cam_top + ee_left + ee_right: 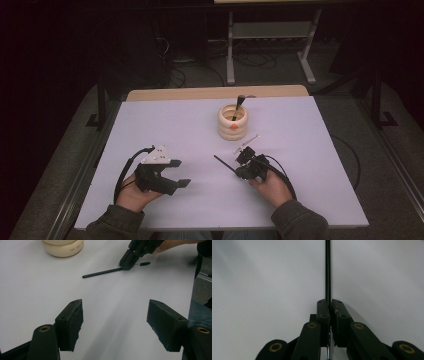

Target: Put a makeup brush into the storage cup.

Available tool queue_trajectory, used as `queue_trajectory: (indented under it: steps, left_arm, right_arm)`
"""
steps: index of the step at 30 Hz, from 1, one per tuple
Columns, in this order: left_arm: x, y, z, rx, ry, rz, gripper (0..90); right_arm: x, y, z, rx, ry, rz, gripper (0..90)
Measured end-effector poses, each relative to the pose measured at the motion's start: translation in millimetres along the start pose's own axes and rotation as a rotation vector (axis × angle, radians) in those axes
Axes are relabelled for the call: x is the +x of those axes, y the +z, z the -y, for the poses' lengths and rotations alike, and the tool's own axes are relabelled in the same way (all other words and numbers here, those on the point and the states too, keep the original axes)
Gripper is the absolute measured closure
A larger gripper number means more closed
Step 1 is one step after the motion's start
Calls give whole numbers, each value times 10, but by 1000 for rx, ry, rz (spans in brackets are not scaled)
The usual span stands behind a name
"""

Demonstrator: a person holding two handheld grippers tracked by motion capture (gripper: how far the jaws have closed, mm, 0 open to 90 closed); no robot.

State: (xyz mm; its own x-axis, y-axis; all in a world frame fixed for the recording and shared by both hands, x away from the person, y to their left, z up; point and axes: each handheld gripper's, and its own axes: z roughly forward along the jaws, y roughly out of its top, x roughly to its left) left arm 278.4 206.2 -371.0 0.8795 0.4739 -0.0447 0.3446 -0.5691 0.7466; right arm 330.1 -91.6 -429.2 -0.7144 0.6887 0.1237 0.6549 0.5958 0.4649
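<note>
My right gripper (240, 172) is shut on a thin black spoolie brush (224, 163) low over the white table (165, 125). Its handle points up-left. In the right gripper view the jaws (330, 305) pinch the black handle (328, 270), which runs straight ahead. The left gripper view shows the same brush (102, 272) with its bristle tip (145, 263) sticking out behind the right gripper (128, 261). My left gripper (179, 173) hovers at the front left, open with nothing between its pads (72, 325).
A cream ribbed holder (233, 121) stands at the table's back middle with a dark brush (239, 102) upright in it. A small pale brush (246, 143) lies between the holder and my right gripper. The holder's base (63, 247) appears in the left gripper view.
</note>
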Motion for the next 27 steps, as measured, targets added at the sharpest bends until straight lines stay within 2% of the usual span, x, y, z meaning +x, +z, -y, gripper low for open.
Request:
queue_trajectory:
  steps: [6,9,15,21,22,25,27]
  left_arm:
    - [9,-10,0,0,7,-1,290]
    - [1,-1,-1,-2,0,1,290]
    - [-5,3,-3,4,6,1,290]
    - [-3,23,-12,16,15,7,292]
    - [-5,34,-17,16,18,9,295]
    - [-23,57,-38,26,26,16,296]
    - [-38,69,-57,27,34,20,297]
  right_arm:
    - [0,25,-122,86,-3,2,832]
    - [-1,36,-158,112,-7,8,846]
    - [1,31,-158,107,-40,-1,853]
    - [-18,2,-101,65,-65,-18,853]
    - [-10,-22,-92,57,-69,-47,853]
    - [42,-89,-96,45,-96,-90,853]
    - [89,-151,-102,37,-126,-103,852]
